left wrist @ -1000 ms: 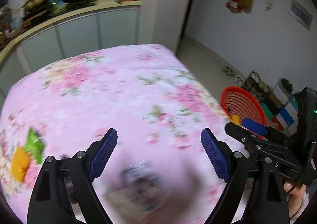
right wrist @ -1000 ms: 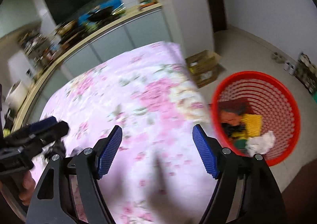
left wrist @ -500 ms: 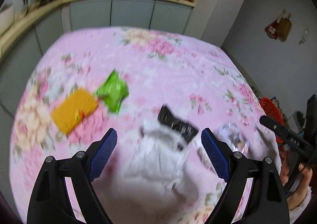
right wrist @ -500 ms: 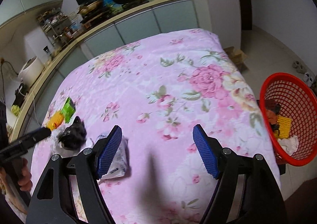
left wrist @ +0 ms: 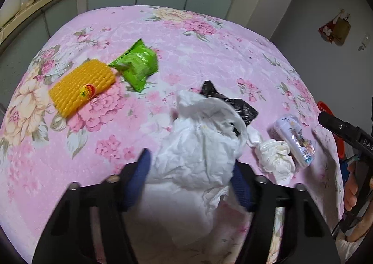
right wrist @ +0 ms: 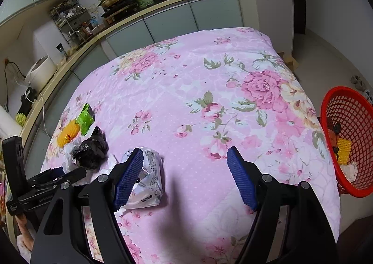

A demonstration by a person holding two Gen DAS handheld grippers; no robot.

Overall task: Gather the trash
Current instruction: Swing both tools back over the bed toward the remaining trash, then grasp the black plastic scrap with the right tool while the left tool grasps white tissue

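From my left wrist, my left hand-held gripper (left wrist: 190,178) has just been closing its blue pads around the crumpled white plastic bag (left wrist: 200,145) on the pink floral bench cloth (left wrist: 209,54); the blurred pads flank it, seemingly touching. A black plastic bag (left wrist: 235,103) lies just behind, a yellow foam net sleeve (left wrist: 81,86) and green snack wrapper (left wrist: 137,65) further left

From my right wrist, my right hand-held gripper (right wrist: 184,177) hangs released, its left pad over a white printed tissue packet (right wrist: 149,182). The red mesh basket (right wrist: 347,142) stands on the floor, right
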